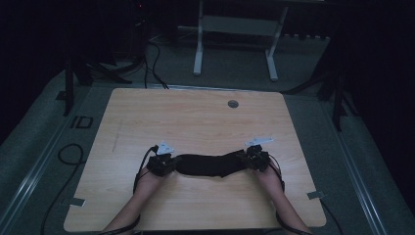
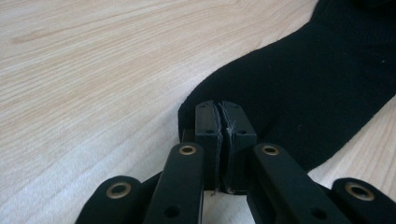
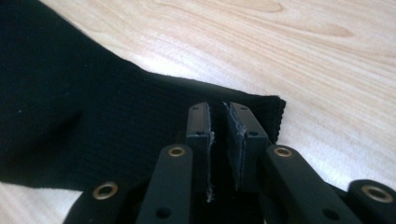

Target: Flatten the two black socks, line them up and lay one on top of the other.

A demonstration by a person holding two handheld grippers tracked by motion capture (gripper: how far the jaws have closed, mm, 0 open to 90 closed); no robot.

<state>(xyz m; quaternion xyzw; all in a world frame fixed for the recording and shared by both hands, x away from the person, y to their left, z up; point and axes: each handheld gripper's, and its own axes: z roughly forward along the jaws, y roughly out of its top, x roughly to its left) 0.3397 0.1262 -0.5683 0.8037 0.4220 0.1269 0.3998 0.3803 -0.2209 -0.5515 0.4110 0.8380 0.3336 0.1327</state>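
Black sock (image 1: 208, 165) lying flat across the near middle of the wooden counter (image 1: 195, 117), stretched between my two claws. My left claw (image 2: 219, 116) is pressed fully together at the sock's toe end; whether cloth is pinched there I cannot tell. My right claw (image 3: 218, 122) stands slightly parted over the ribbed cuff (image 3: 261, 109), pads not pressing the fabric

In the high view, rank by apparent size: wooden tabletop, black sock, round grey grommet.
1. Light wooden tabletop
2. Black knitted sock, stretched between the two grippers
3. Round grey grommet, smallest
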